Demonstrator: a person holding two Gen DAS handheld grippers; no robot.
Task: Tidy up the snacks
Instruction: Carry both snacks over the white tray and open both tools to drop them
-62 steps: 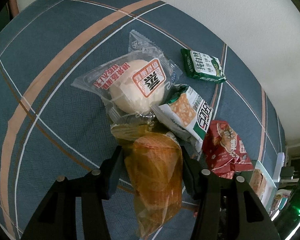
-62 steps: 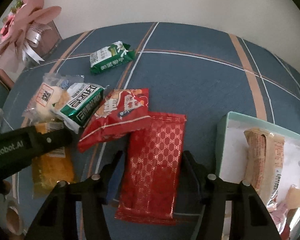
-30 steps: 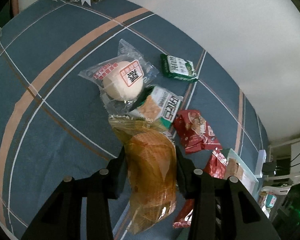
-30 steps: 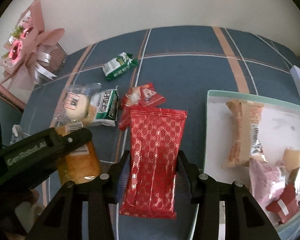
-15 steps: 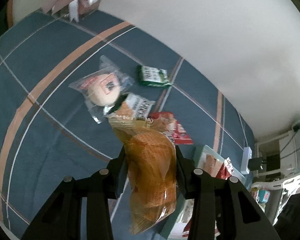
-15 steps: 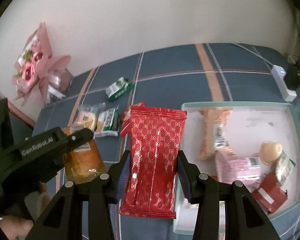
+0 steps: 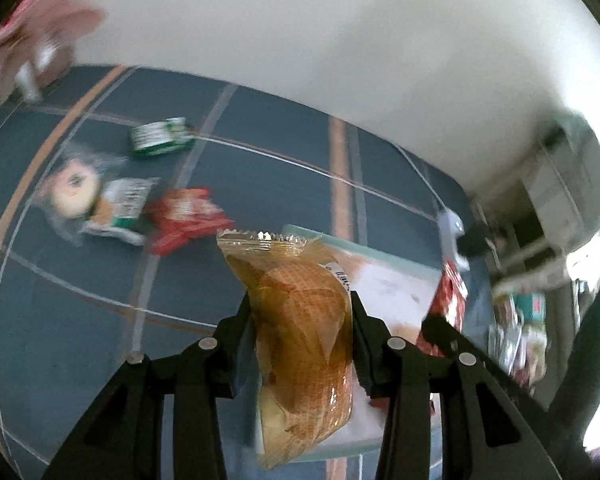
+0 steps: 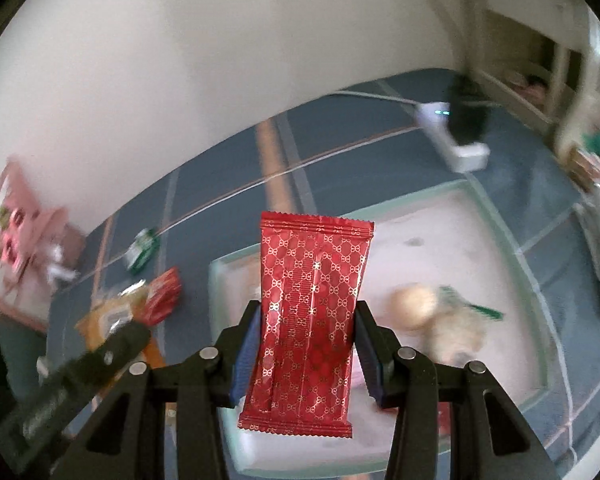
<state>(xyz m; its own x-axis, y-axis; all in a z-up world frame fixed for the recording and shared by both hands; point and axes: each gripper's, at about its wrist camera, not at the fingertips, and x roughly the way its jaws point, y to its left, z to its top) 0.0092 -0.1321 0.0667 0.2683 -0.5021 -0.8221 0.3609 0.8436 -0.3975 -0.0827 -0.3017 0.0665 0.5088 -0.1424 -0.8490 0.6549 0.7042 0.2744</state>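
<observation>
Glossy red foil wrapper (image 8: 312,312)

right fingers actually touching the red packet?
Touching. The right wrist view shows the right gripper with both fingers pressed against the red packet sides, no gap, the packet held above the tray.

Motion blur smears the loose snack packets (image 7: 132,208) on the cloth and the items (image 8: 440,312) inside the tray (image 8: 512,248), whose middle hides behind the red packet (image 8: 312,312), labels unreadable.
</observation>
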